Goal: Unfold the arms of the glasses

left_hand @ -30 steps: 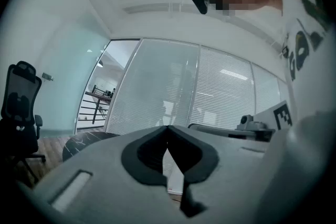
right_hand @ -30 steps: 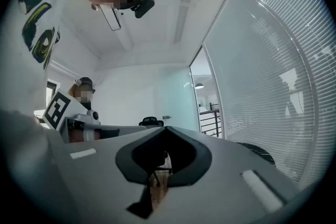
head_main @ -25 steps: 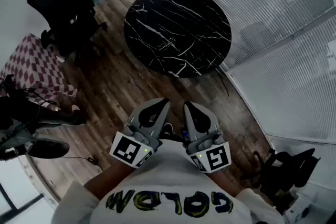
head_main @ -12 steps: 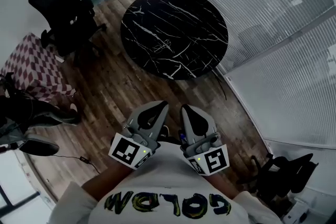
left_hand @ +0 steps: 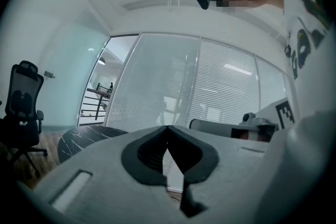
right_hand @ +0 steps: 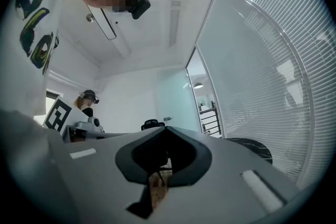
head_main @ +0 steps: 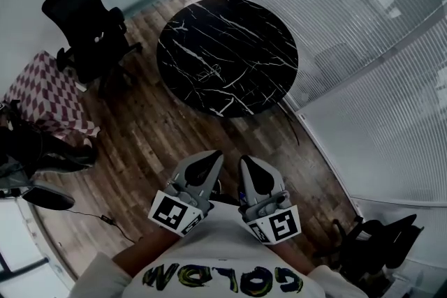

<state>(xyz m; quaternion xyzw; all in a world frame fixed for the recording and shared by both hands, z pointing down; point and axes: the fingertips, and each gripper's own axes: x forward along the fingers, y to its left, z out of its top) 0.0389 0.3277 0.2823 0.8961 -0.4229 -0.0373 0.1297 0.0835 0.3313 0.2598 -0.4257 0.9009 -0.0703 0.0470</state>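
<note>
A pair of thin-framed glasses lies on the round black marble table, left of its middle; whether the arms are folded is too small to tell. Both grippers are held side by side close to my body, well short of the table and above the wooden floor. My left gripper is shut with nothing in it, jaws meeting at the tip. Beside it my right gripper is shut and empty too. The table's edge shows low in the left gripper view and the right gripper view.
A black office chair and a checkered seat stand to the left. A curved glass wall with blinds runs along the right, with another dark chair at its foot. A person in a cap stands farther off.
The table and glasses have slid slightly lower and left in the head view as I step closer. Both grippers stay shut and side by side.
</note>
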